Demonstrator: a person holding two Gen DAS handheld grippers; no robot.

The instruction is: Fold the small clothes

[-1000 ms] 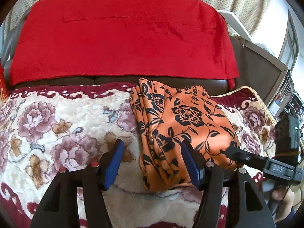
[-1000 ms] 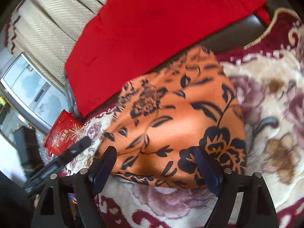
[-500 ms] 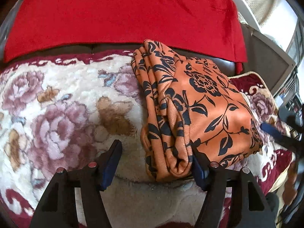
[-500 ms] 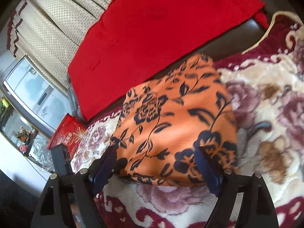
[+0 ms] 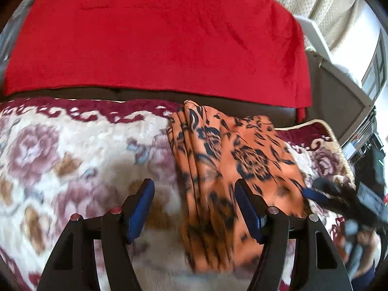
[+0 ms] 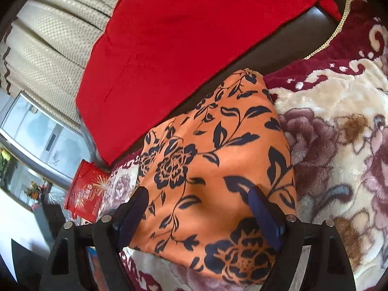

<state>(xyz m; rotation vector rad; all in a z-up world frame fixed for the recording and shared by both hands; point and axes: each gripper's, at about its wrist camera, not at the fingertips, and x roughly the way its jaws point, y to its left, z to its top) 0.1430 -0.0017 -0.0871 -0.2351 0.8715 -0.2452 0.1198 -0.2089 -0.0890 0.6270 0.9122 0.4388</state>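
Observation:
An orange garment with a black flower print (image 5: 232, 169) lies folded in a thick stack on a cream and maroon floral blanket (image 5: 72, 155). My left gripper (image 5: 194, 201) is open and empty, just above the stack's near left edge; its right finger is over the cloth. The right gripper (image 5: 322, 194) shows at the stack's right edge in this view. In the right wrist view the garment (image 6: 218, 160) fills the middle, and my right gripper (image 6: 196, 206) is open with both fingers over its near part, holding nothing.
A red cloth (image 5: 155, 34) covers the dark sofa back behind the blanket. A red printed bag (image 6: 84, 191) stands past the blanket's end, near a window (image 6: 31, 131) and cream curtains (image 6: 48, 41). The blanket's corded edge (image 5: 339, 145) ends at the right.
My left gripper pulled back and up from the stack, so the garment sits farther off. My right gripper moved in over the garment. The stack stays folded in place.

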